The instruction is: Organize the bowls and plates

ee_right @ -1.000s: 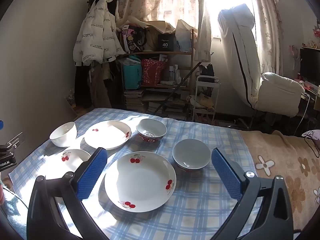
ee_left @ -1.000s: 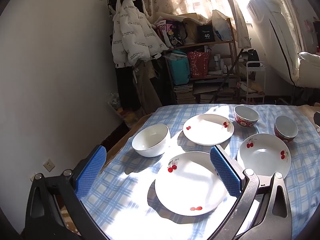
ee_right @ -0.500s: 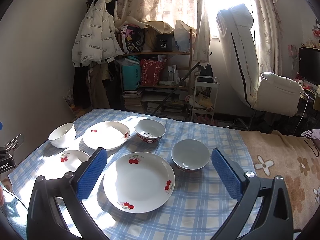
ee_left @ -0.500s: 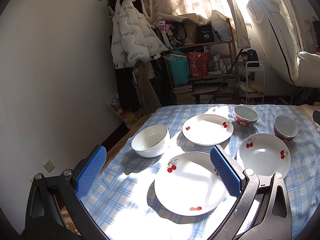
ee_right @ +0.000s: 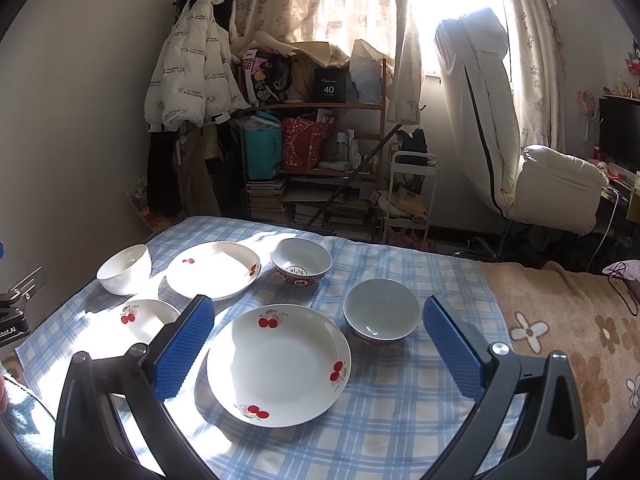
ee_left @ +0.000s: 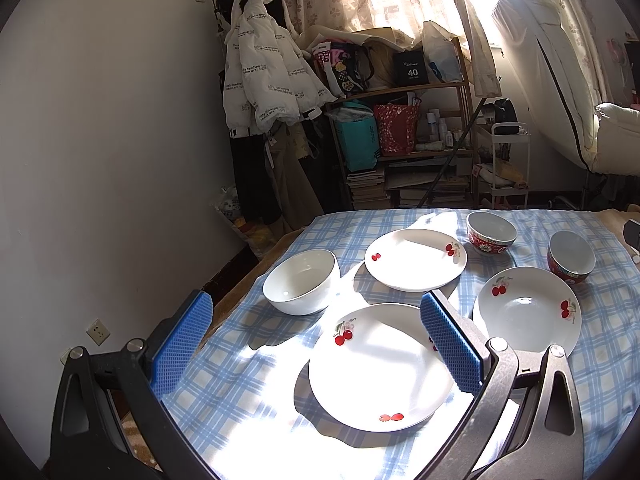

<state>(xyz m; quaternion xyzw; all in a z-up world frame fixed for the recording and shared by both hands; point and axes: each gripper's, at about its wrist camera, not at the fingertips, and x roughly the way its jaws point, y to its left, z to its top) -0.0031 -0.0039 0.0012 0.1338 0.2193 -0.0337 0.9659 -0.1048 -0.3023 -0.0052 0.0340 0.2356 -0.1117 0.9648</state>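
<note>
Three white cherry-print plates lie on the blue checked tablecloth [ee_left: 608,360]: a near plate [ee_left: 380,368], a far plate [ee_left: 416,258] and a deep plate [ee_left: 528,316]. A plain white bowl [ee_left: 302,282] sits at the left; two red-patterned bowls stand at the back [ee_left: 491,234] and at the right [ee_left: 570,256]. My left gripper [ee_left: 316,320] hovers open above the near plate, holding nothing. My right gripper [ee_right: 314,322] hangs open over the deep plate [ee_right: 280,364], with a red-patterned bowl [ee_right: 382,316] beside its right finger.
A cluttered shelf [ee_right: 316,152] and a white jacket [ee_left: 268,84] stand behind the table. A white armchair [ee_right: 552,184] is at the right. A beige floral cloth [ee_right: 568,328] covers the table's right end. The table's left edge drops off near the wall [ee_left: 120,160].
Both grippers have drifted slightly; the dishes sit a little lower and more to the left in the right wrist view. Nothing was taken hold of or moved.
</note>
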